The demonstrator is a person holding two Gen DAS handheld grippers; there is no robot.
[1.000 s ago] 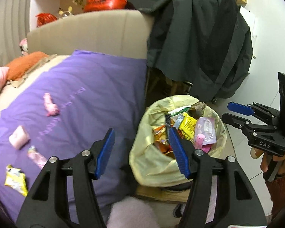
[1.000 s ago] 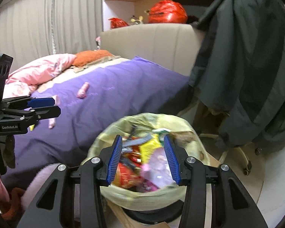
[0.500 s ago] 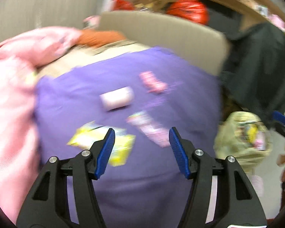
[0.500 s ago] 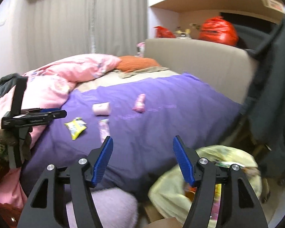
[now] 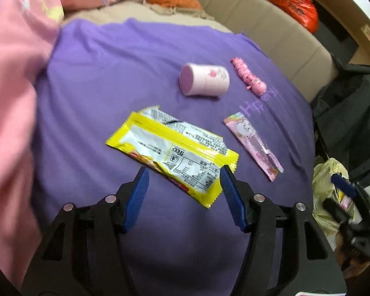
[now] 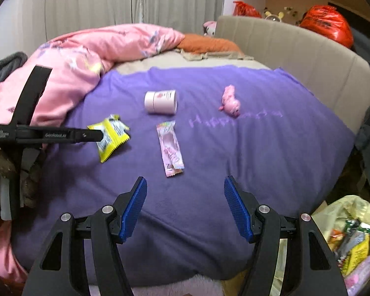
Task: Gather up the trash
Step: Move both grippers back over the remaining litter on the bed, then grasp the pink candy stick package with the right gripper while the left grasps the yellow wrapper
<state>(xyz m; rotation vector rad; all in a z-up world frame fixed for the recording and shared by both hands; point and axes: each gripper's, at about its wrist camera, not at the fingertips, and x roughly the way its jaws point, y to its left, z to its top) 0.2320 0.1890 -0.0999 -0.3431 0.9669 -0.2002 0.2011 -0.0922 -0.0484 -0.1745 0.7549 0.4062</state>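
Yellow wrapper (image 5: 175, 151) between left claw (image 5: 183, 176) tips

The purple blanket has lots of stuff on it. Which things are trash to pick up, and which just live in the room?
Trash job: yellow wrapper, long pink wrapper, pink cup, twisted pink wrapper, trash bag, open left gripper, open right gripper.

Just there: pink duvet, orange pillow, red bags.
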